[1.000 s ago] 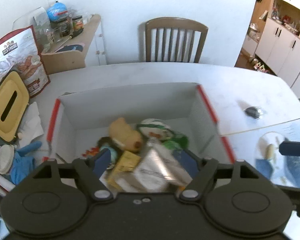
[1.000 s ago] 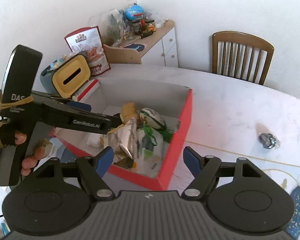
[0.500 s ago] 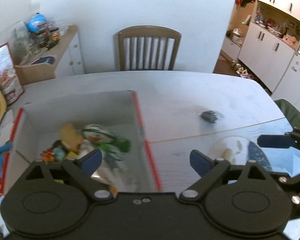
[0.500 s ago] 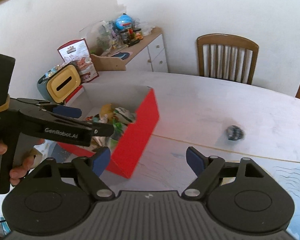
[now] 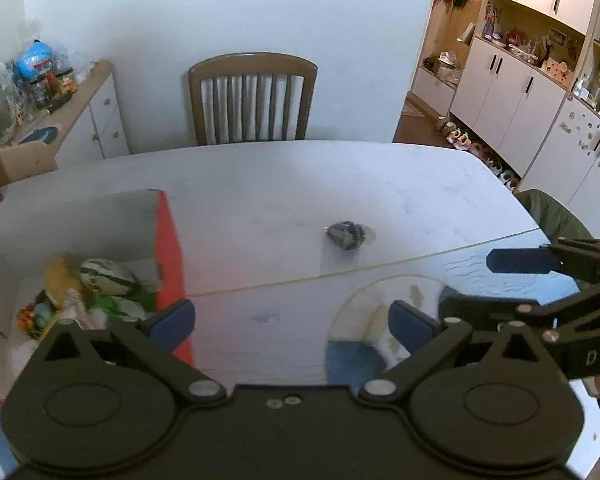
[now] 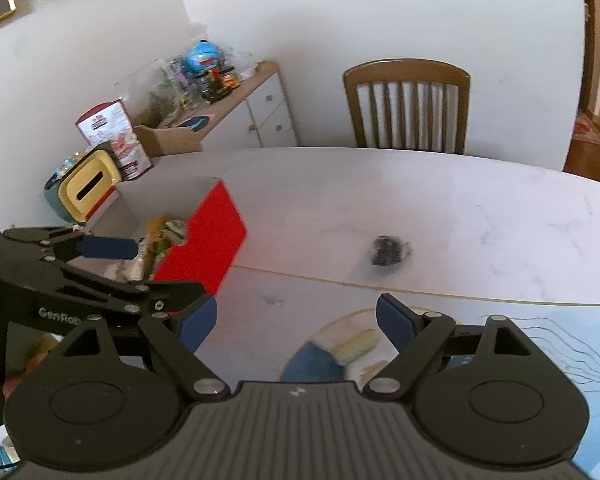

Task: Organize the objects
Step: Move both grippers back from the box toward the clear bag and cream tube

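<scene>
Currently | step: between picks | left gripper (image 5: 292,322), right gripper (image 6: 296,322): jaws spread, empty | next: reach dark object (image 6: 388,250) ahead of jaws, then box (image 6: 212,232) left of them.

A red box (image 5: 168,248) with pale inner walls is sitting open-topped toward the left side of the white worktop (image 5: 380,184); from the right wrist view its red outer wall (image 6: 208,236) is facing the camera. Inside it a jumble of small things is lying heaped together: a white ball with green stripes (image 5: 106,278), a tan plush-like lump (image 5: 58,278) just beside it, green wrapping (image 5: 128,300), and some crinkled silvery packaging (image 6: 134,268). Well apart from the box, out in the open middle of the worktop, a small dark crumpled object (image 5: 346,235) is lying by itself, too blurred to identify.
</scene>
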Action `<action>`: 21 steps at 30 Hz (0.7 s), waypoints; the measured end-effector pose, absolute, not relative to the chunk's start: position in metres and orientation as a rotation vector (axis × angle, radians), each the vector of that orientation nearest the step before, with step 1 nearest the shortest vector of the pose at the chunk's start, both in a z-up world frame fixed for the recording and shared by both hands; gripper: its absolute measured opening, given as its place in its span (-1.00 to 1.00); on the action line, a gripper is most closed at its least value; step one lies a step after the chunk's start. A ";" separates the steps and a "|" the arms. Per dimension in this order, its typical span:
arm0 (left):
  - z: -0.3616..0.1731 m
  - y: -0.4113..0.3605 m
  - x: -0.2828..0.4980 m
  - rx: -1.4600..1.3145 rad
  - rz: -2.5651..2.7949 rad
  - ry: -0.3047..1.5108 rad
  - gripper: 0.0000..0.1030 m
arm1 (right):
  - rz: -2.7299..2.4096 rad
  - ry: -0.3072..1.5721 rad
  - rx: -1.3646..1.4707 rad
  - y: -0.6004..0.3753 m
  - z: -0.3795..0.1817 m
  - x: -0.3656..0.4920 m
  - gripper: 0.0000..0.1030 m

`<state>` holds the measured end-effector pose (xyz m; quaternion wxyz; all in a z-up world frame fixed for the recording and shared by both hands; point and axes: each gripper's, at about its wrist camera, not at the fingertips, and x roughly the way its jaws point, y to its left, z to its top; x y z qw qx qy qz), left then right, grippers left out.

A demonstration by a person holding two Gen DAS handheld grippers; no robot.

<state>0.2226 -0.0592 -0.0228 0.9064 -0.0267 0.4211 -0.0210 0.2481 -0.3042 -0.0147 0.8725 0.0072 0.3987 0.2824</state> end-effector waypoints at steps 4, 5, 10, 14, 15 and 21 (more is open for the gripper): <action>-0.027 -0.073 0.231 -0.057 -0.056 0.876 0.99 | 0.575 0.830 0.015 -0.323 -0.015 0.259 0.69; -0.028 -0.077 0.233 -0.049 -0.047 0.873 0.99 | 0.571 0.830 0.015 -0.328 -0.015 0.262 0.69; -0.038 -0.093 0.242 -0.042 -0.047 0.875 1.00 | 0.541 0.829 0.018 -0.346 -0.018 0.283 0.69; -0.046 -0.103 0.248 -0.044 -0.047 0.876 1.00 | 0.519 0.831 0.025 -0.355 -0.023 0.302 0.69; -0.049 -0.106 0.250 -0.045 -0.042 0.879 1.00 | 0.516 0.834 0.024 -0.356 -0.025 0.307 0.69; -0.069 -0.116 0.259 -0.054 -0.050 0.909 1.00 | 0.510 0.858 0.011 -0.359 -0.040 0.332 0.69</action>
